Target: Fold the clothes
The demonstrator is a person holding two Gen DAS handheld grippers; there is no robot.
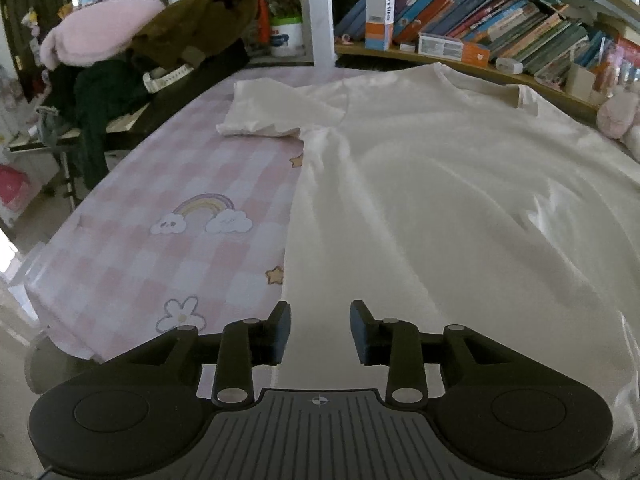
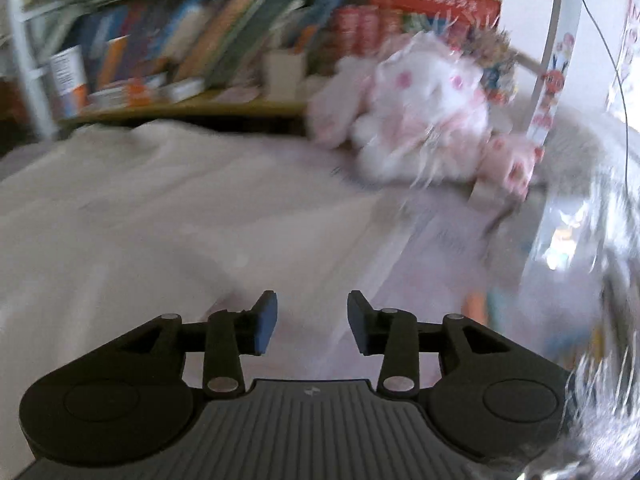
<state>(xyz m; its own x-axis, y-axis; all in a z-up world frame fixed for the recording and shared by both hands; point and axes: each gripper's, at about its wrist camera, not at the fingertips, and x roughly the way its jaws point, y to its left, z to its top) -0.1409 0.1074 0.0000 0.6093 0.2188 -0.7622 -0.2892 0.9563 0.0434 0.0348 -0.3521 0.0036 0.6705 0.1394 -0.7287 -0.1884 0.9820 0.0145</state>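
T-shirt (image 1: 440, 200) lies spread flat on checked sheet (image 1: 140, 272), neck toward bookshelf (image 1: 500, 28), one sleeve (image 1: 264, 114) sticking out onto sheet on side away from plush toy (image 2: 420, 120). Left tongs (image 1: 320, 330) at hem edge nearest camera, jaws partly apart, nothing gripped. Right tongs (image 2: 312, 326) over shirt's side nearer toy, jaws partly apart, empty; view blurred. No fold made yet, likely. To do well: pinch hem corner and shoulder along same side, lift low, carry toward shirt's middle, keep edge straight, smooth wrinkles first.
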